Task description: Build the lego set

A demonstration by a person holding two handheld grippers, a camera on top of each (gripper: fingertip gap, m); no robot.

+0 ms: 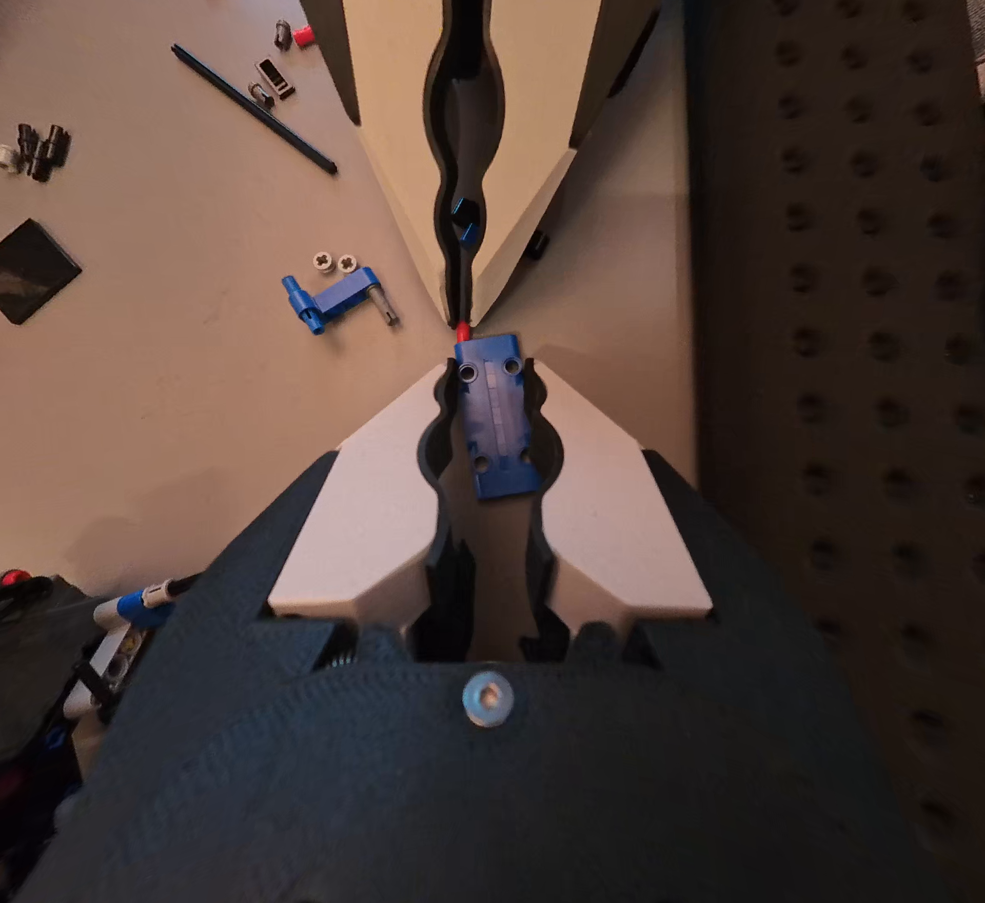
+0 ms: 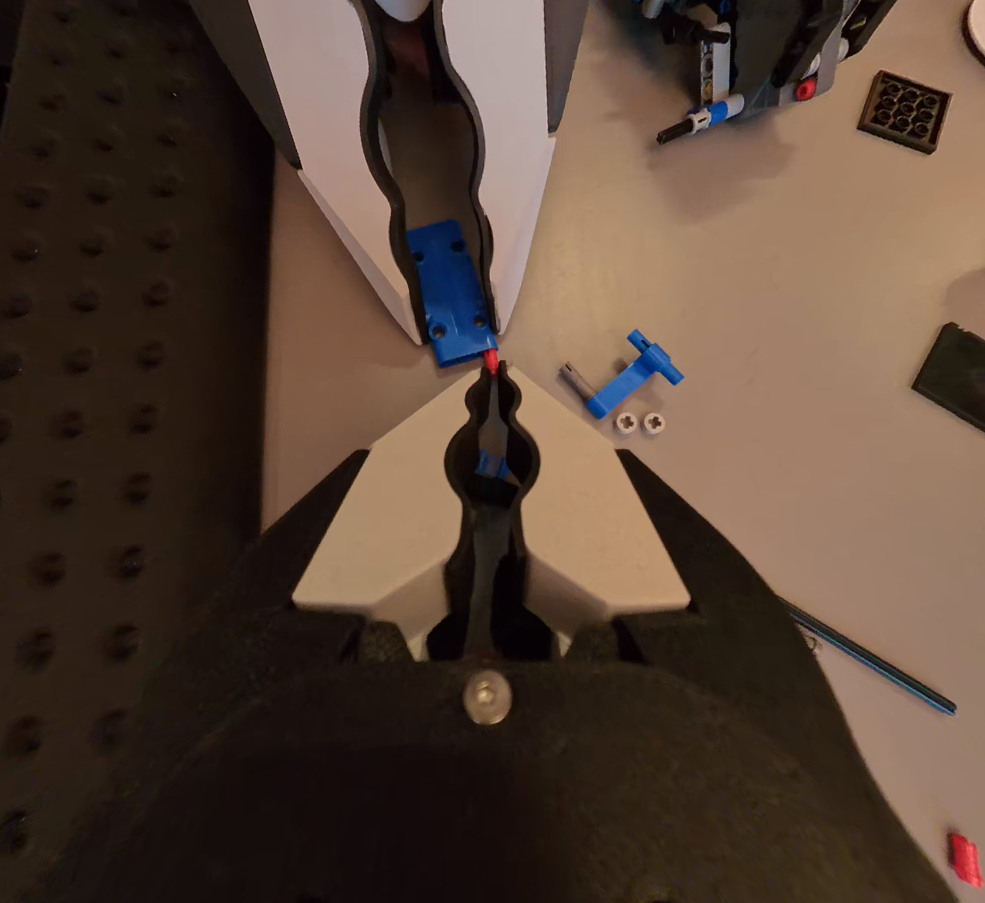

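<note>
Left gripper (image 1: 493, 371) clamps blue panel (image 1: 498, 413), frame centre. Right gripper (image 2: 493, 371) pinches red pin (image 2: 491, 360) at tips, pin touching panel end. Blue crank assembly (image 2: 629, 376) right of centre on table (image 2: 746, 291).

free: bare table (image 2: 746, 291) | blocked: blue crank (image 2: 634, 376) — 2 bushes (image 2: 639, 422) beside tools

the left gripper (image 1: 493, 371) has white outer faces, black wavy pads and a dark body; in it sits a blue panel (image 1: 495, 413) with round holes. the right gripper (image 2: 493, 376) is coloured alike, with a red pin (image 2: 490, 360) at its tip. the worktop (image 1: 160, 397) is plain beige. beside it lies a black mat (image 2: 106, 344) patterned with rows of dots. two pale grey bushes (image 2: 639, 422) show cross-shaped holes.
</note>
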